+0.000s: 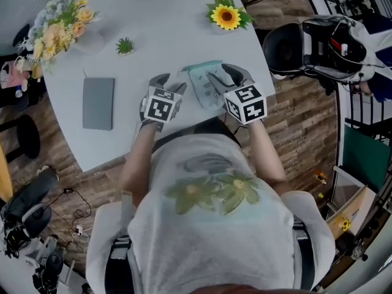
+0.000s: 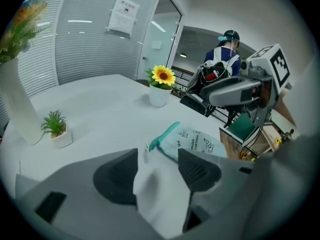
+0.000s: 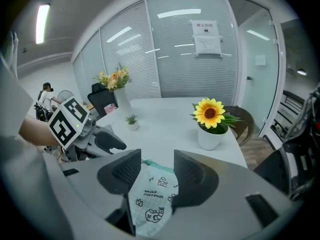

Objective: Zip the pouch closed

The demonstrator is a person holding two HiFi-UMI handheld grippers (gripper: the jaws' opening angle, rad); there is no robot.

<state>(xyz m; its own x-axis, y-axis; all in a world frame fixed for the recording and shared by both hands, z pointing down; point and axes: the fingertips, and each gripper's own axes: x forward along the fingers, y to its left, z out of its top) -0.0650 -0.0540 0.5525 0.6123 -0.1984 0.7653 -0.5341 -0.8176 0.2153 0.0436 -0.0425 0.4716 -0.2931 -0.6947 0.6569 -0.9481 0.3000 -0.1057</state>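
Note:
The light teal pouch (image 1: 202, 81) with small black drawings lies flat on the white table (image 1: 153, 35), between my two grippers. In the left gripper view its teal zipper strip (image 2: 166, 134) runs toward me, with the small metal pull (image 2: 146, 152) at the near end. My left gripper (image 1: 170, 83) is open just left of the pouch, and its jaws (image 2: 157, 156) frame bare table short of the pull. My right gripper (image 1: 222, 73) is open over the pouch's right part, and the pouch (image 3: 152, 199) shows between its jaws (image 3: 156, 164).
A potted sunflower (image 1: 226, 17) stands at the far right of the table. Farther left are a tiny green plant (image 1: 125, 45), a vase of flowers (image 1: 61, 26) and a grey notebook (image 1: 98, 103). A chair holding a backpack (image 1: 324, 41) stands beyond the right table edge.

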